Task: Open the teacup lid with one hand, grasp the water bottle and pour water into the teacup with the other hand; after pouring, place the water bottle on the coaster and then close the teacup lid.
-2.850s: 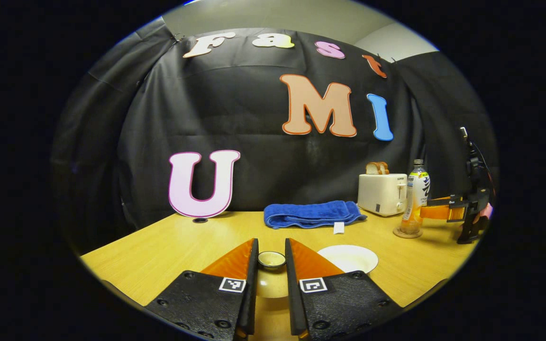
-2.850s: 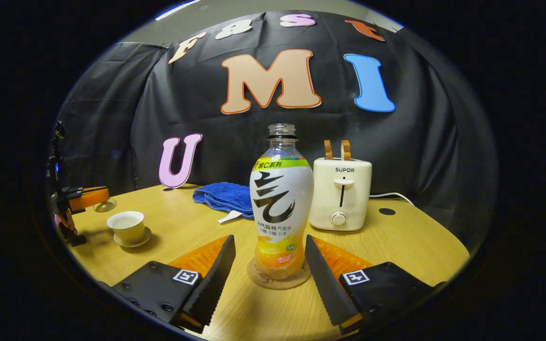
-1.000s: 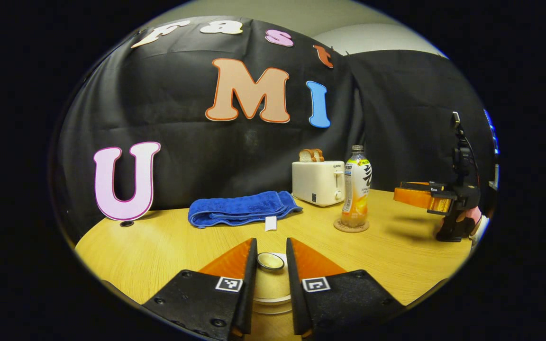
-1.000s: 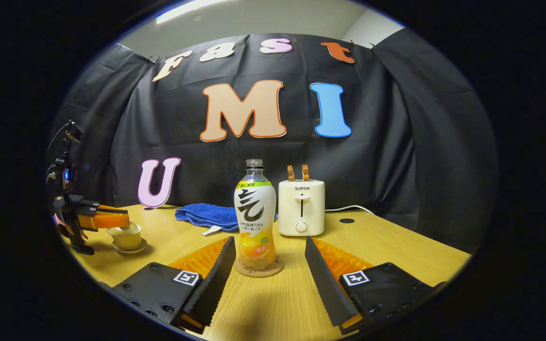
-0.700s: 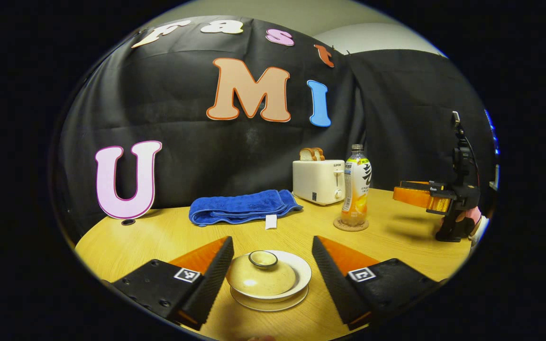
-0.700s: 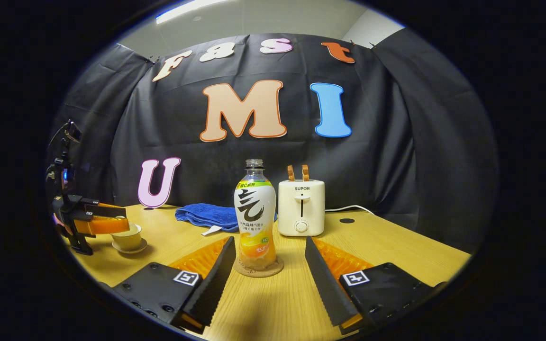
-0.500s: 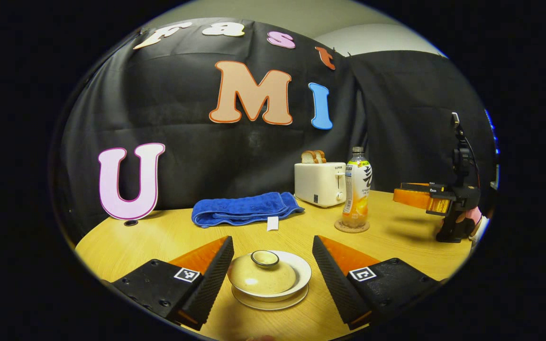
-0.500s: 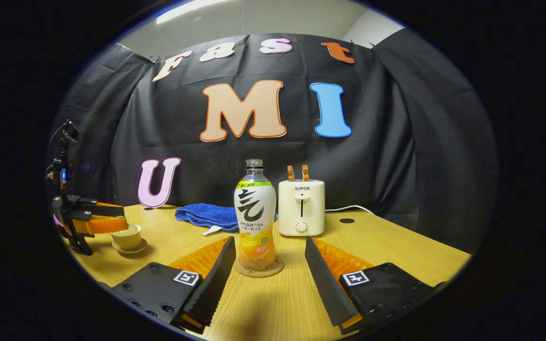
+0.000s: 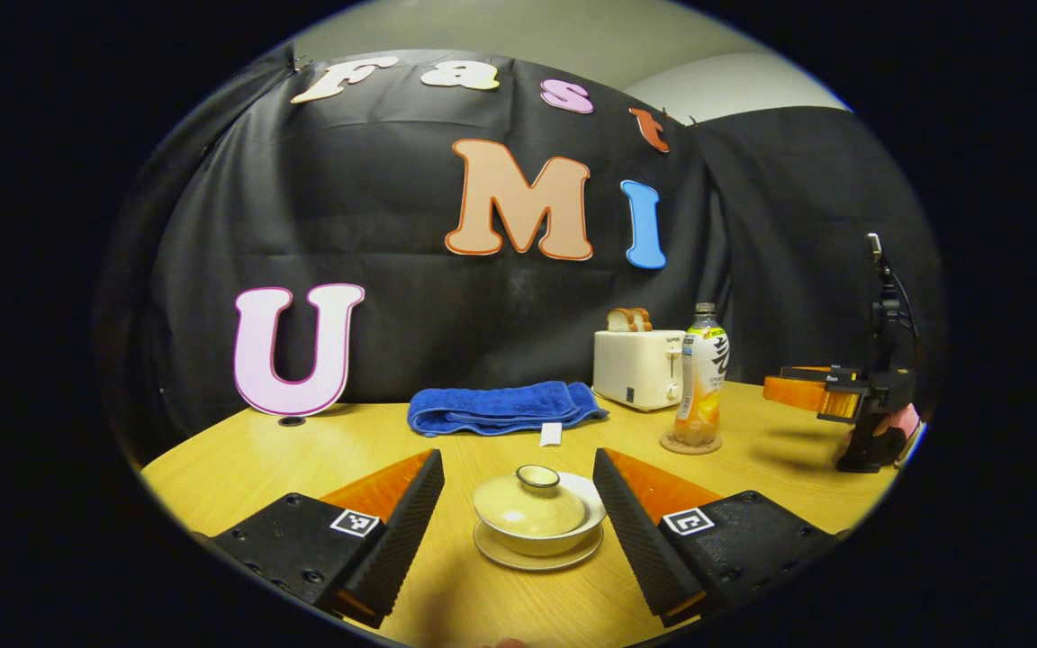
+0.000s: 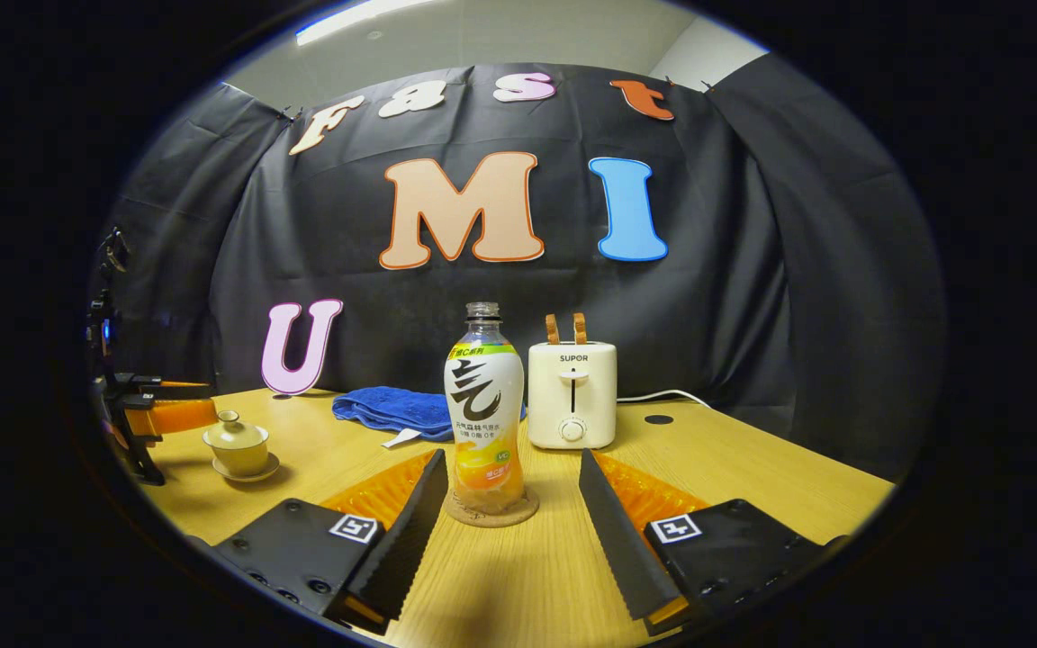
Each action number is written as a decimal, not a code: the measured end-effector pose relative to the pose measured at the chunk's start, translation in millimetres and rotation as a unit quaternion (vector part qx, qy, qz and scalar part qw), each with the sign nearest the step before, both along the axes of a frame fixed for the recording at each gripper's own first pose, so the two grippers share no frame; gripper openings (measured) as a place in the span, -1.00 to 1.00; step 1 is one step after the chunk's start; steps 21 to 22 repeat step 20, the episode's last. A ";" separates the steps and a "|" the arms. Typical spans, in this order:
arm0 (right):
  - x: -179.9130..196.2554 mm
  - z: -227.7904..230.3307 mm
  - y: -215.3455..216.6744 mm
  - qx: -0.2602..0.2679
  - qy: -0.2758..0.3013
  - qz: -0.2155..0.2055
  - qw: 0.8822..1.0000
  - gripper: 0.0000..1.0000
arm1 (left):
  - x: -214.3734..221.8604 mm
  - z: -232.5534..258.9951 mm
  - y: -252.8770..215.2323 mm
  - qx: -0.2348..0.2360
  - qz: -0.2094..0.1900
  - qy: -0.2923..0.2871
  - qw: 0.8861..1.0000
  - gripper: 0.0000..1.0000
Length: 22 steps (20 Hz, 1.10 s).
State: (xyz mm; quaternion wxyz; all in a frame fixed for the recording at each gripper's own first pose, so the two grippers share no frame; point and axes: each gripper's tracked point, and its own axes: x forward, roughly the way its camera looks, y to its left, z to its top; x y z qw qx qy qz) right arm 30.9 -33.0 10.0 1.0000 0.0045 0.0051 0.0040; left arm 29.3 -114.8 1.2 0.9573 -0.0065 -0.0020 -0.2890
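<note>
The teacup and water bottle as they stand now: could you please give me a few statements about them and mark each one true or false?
1. The lid sits on the teacup. True.
2. The water bottle lies on its side on the table. False: it stands upright on the coaster.
3. The left tool is shut on the lid's knob. False: its jaws are open, on either side of the teacup and clear of it.
4. The right tool is open, with the water bottle standing ahead between its fingers. True.
5. The blue towel covers the toaster. False: it lies folded on the table beside the toaster.
</note>
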 end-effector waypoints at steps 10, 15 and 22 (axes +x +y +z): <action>-2.3 0.0 -22.3 -0.003 -0.002 -0.061 0.998 0.86 | -1.9 0.8 118.1 0.008 0.273 0.000 0.962 0.94; -3.1 -0.1 -22.9 -0.002 -0.003 -0.062 0.998 0.80 | -7.9 -0.8 140.3 0.010 0.338 0.001 0.941 0.95; -2.8 0.3 -23.0 -0.002 -0.003 -0.062 0.998 0.82 | -9.2 -1.9 141.9 0.009 0.344 0.001 0.939 0.95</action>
